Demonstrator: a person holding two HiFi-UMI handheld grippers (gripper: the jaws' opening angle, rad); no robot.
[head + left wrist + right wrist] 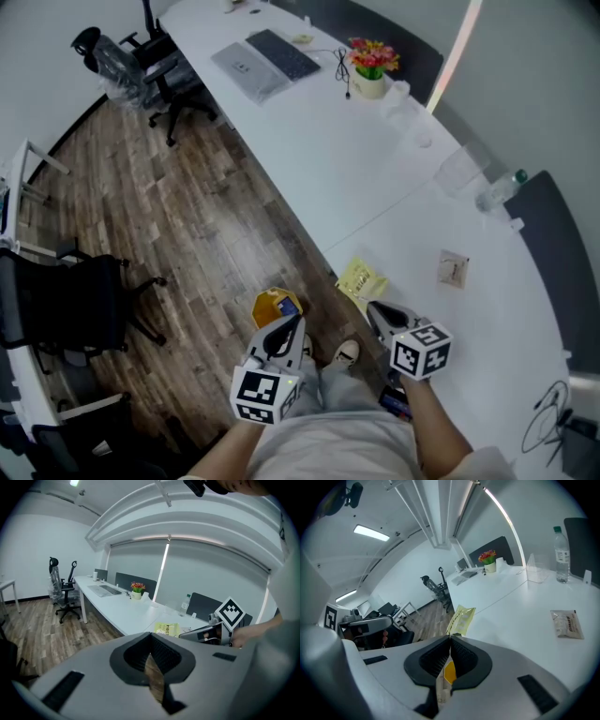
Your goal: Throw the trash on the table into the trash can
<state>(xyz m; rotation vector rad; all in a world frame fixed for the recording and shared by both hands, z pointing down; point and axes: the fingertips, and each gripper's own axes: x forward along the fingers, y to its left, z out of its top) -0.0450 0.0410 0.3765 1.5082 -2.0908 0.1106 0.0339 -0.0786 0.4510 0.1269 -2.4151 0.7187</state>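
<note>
White long tabletop (pixel 375 178): broad bare stretch beyond yellow-green plastic packet (pixel 361 278) at near edge, free passage. Right of packet: flat pale sachet (pixel 454 269), low. Far beyond packet: clear plastic box (pixel 459 171), clear water bottle (pixel 500 190). Left of packet: open wood floor (pixel 206 225); orange-yellow object (pixel 274 303) close, black office chair (pixel 66 300) well off.

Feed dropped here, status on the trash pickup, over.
Left gripper: jaws shut, empty. Right gripper: jaws shut on yellow wrapper at table edge. Second wrapper lies on table. Nothing in the way.
</note>
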